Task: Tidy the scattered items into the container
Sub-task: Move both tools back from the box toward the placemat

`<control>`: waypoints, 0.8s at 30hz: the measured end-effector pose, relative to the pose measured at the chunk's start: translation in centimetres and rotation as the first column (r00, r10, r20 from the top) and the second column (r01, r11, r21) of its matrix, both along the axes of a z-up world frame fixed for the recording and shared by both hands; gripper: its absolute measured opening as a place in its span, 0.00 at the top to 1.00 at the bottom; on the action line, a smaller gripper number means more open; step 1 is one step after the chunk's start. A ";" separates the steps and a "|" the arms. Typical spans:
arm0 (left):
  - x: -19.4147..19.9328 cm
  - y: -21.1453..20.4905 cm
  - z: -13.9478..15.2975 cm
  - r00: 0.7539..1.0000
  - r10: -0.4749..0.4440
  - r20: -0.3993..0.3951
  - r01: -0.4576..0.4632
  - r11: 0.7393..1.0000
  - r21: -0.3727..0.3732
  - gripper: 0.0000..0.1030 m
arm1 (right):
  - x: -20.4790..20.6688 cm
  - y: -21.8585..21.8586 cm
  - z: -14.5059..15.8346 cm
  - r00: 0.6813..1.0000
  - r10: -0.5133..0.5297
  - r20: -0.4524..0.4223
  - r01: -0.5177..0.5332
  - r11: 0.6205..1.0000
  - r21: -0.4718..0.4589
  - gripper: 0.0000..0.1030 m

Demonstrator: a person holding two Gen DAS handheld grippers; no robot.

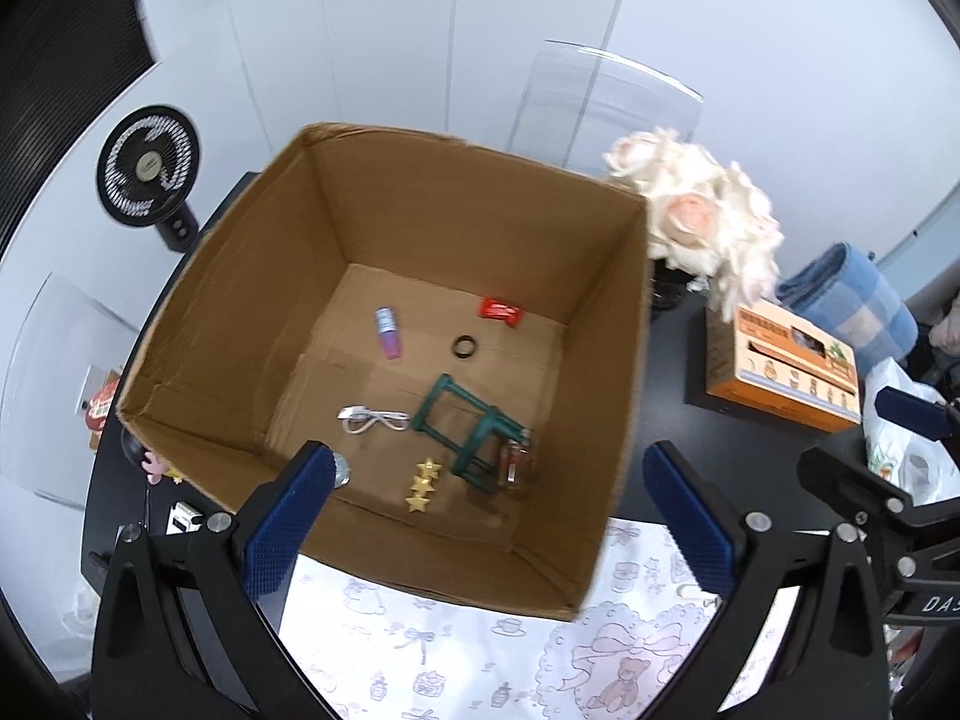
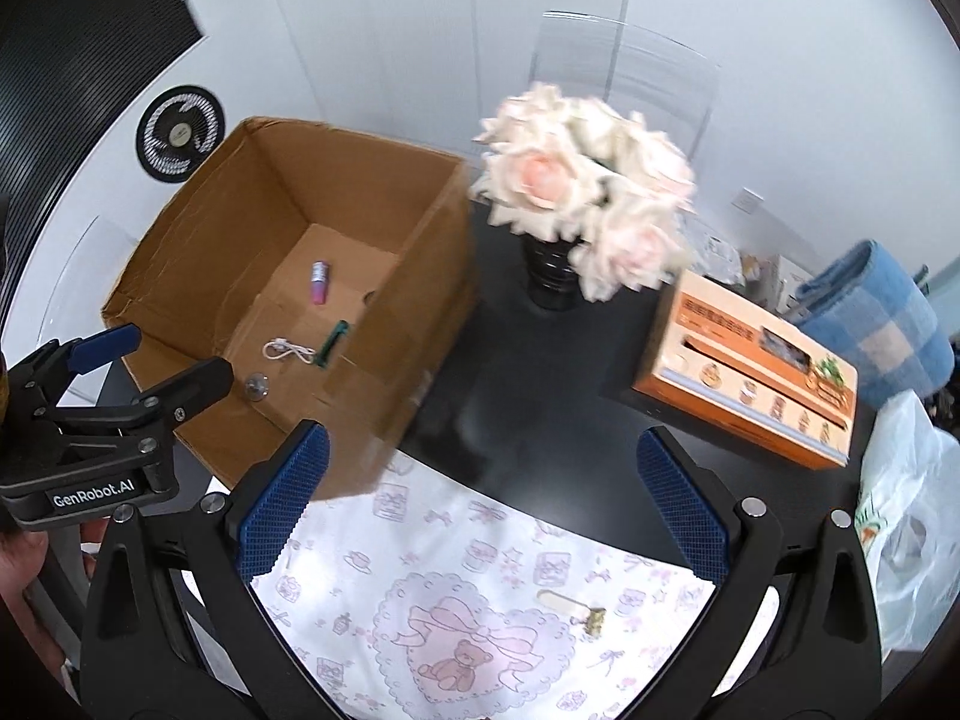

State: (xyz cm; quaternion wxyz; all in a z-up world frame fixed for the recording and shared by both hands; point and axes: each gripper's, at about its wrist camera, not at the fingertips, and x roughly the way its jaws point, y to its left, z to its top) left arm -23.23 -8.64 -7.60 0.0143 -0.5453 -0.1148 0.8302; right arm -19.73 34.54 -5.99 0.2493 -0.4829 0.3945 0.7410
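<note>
Flanking cardboard box (image 2: 396, 324): flower vase (image 2: 549, 279), orange carton (image 2: 750, 372), fan (image 2: 179, 133).

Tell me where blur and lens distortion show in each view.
Left wrist view: the cardboard box rim is smeared by motion, while the green rack inside stays fairly sharp. Right wrist view: the flowers and box edge are blurred. Both views: fisheye curves the walls, corners dark.

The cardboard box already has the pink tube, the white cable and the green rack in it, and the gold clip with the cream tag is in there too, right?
Not quite. The pink tube, white cable and green rack do lie in the cardboard box, but the gold clip with the cream tag lies outside it, on the printed cloth in front, as the right wrist view shows.
</note>
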 end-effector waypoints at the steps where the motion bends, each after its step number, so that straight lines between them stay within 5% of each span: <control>1: 0.0 0.5 0.1 1.000 -0.008 0.000 0.008 1.000 0.001 0.01 | 0.8 0.0 0.0 1.000 -0.011 0.001 0.011 1.000 -0.001 0.00; 24: 3.1 12.8 0.5 0.978 -0.208 0.000 0.208 0.978 0.011 0.01 | 14.1 -2.0 -2.1 0.980 -0.192 0.049 0.194 0.980 -0.047 0.00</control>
